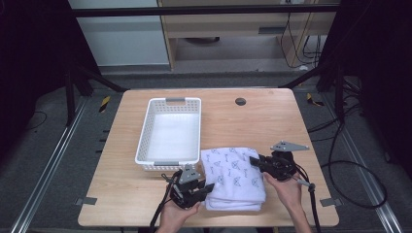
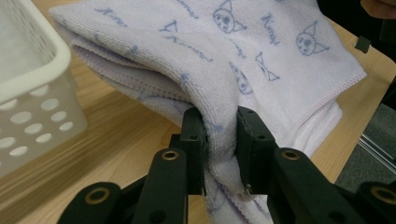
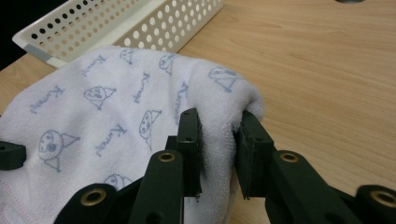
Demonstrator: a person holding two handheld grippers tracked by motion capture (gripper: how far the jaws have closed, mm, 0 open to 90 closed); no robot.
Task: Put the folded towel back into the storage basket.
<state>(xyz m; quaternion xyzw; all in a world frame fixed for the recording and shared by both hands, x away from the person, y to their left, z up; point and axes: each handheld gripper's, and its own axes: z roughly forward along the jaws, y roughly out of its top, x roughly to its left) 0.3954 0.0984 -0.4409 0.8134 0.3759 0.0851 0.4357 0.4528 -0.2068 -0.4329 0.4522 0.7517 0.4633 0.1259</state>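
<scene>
A folded white towel [image 1: 232,175] with blue cartoon prints lies on the wooden table [image 1: 272,121], near its front edge. My left gripper [image 1: 206,188] is shut on the towel's near left edge; in the left gripper view the towel [image 2: 261,60] bunches between the black jaws of the left gripper [image 2: 220,140]. My right gripper [image 1: 253,161] is shut on the towel's right edge. In the right gripper view a thick fold of the towel [image 3: 116,107] is pinched by the right gripper [image 3: 217,140]. A hand holds each gripper.
A white perforated plastic basket [image 1: 145,131] stands just behind and left of the towel, seemingly with nothing in it; the basket [image 2: 28,93] shows close by in the left gripper view. A round dark grommet [image 1: 240,101] sits at the table's back. Cables trail off the right side.
</scene>
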